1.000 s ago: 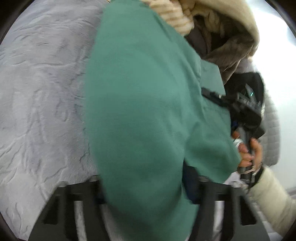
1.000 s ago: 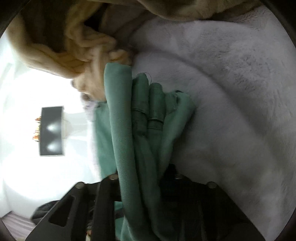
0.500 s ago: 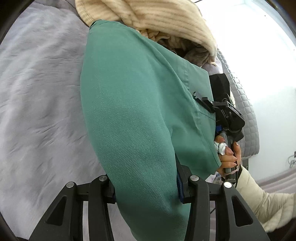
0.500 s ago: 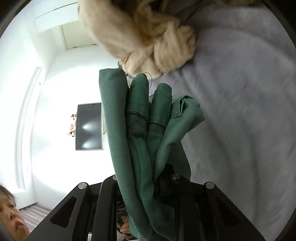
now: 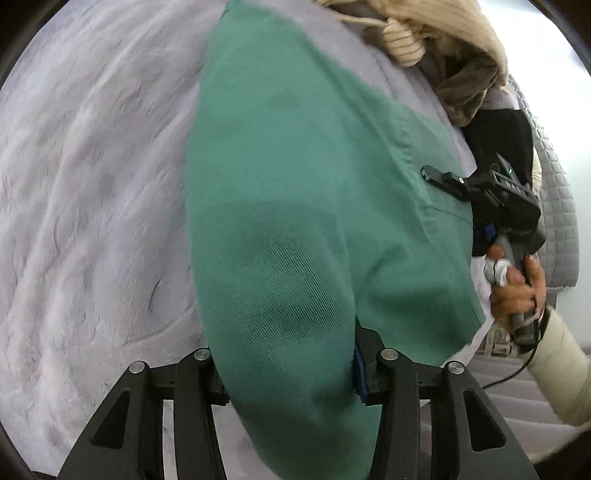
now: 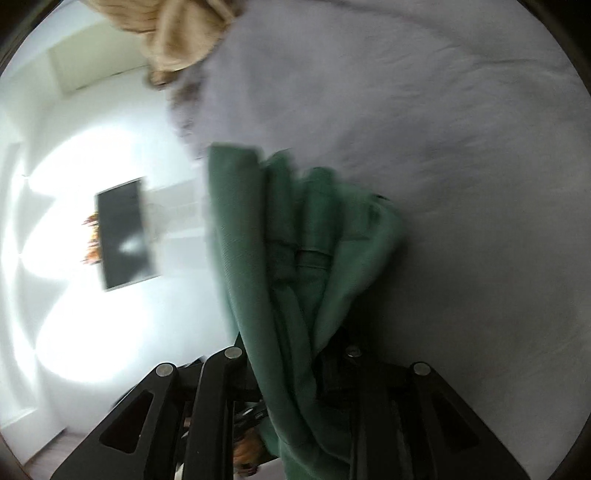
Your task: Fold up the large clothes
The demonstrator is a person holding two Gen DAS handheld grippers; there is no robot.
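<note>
A green garment (image 5: 295, 184) hangs stretched between both grippers above the grey plush bed cover (image 5: 92, 184). My left gripper (image 5: 288, 373) has a thick fold of it between its jaws, which are opening slightly; the cloth covers both pads. In the left wrist view my right gripper (image 5: 443, 177) holds the garment's far edge, with a person's hand (image 5: 517, 288) on its handle. The right wrist view shows bunched green pleats (image 6: 280, 236) pinched in the right gripper (image 6: 295, 354); its jaws are opening with the cloth still between them.
A pile of beige knit clothes (image 5: 424, 33) with a brown fuzzy piece (image 5: 465, 85) lies at the bed's far side, and also shows as beige knit (image 6: 177, 33). A black item (image 5: 498, 133) sits beside it. A dark wall screen (image 6: 123, 232) hangs beyond the bed's edge.
Both grippers have swept sideways with the green garment. The beige pile has slid towards the upper corner in both views. The bunch in the right gripper sits lower and looser.
</note>
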